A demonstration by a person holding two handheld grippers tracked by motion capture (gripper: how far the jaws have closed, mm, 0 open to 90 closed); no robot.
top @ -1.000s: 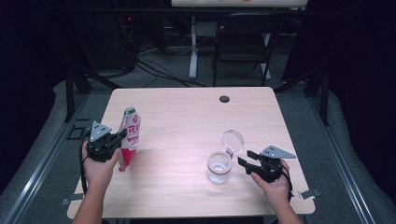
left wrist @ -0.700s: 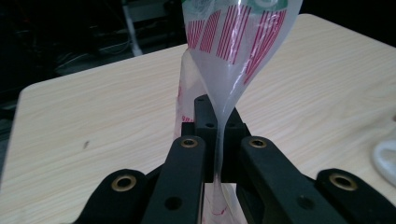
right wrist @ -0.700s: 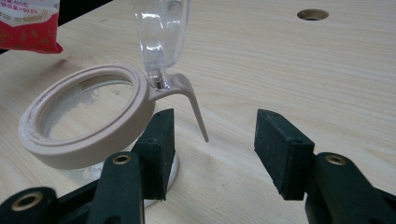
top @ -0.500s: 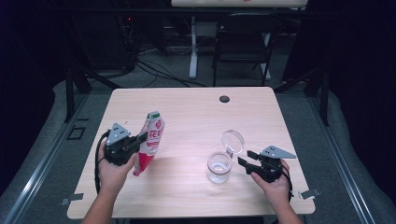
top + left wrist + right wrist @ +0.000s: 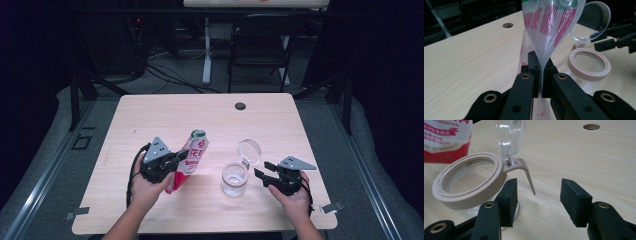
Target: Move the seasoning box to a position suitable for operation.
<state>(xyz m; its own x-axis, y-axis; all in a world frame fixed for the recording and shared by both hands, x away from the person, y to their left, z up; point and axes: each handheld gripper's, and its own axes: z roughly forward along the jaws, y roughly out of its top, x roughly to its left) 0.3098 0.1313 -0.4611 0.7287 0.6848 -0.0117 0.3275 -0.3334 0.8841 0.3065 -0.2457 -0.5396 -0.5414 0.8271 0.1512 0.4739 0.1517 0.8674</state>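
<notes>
Both forearms are bare, with no sleeve showing, and each hand wraps a black two-jaw gripper. The left gripper (image 5: 181,156) carries a grey three-cornered plate dotted with small holes on top, and a black cable loops from its body back along the wrist; the right gripper (image 5: 261,170), on the far side of the jar (image 5: 235,179) from it, bears a like grey plate. Seen close, the jaws are matte black bars with brass-ringed screw holes at the joints, ending in blocky black rectangular pads (image 5: 576,200).
</notes>
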